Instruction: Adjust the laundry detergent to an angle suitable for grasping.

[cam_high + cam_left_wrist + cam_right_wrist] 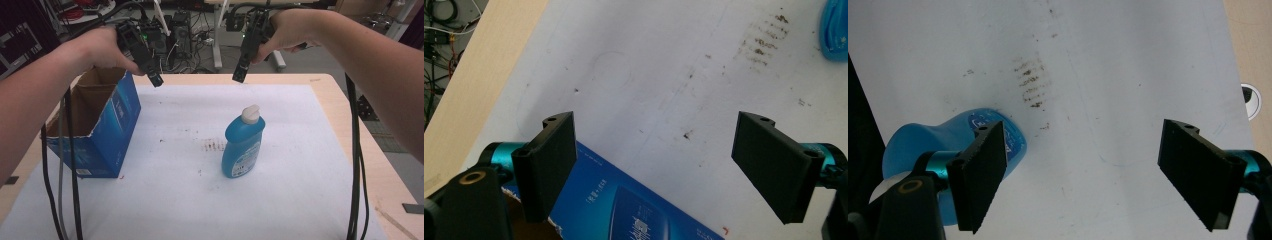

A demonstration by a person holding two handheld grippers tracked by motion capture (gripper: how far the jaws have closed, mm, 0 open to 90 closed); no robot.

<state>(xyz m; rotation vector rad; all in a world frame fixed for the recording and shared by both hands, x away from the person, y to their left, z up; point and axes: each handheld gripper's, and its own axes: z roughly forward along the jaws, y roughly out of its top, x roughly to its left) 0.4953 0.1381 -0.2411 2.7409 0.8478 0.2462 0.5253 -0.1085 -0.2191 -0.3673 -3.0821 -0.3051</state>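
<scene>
Left claw (156,80) hovering released above the open blue box (102,127), right claw (239,76) hanging released above the blue bottle (242,145), bottle standing upright mid-table (300,150), well apart from the box.

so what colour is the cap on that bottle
White, on a blue bottle; the cap shows best in the high view.
</scene>
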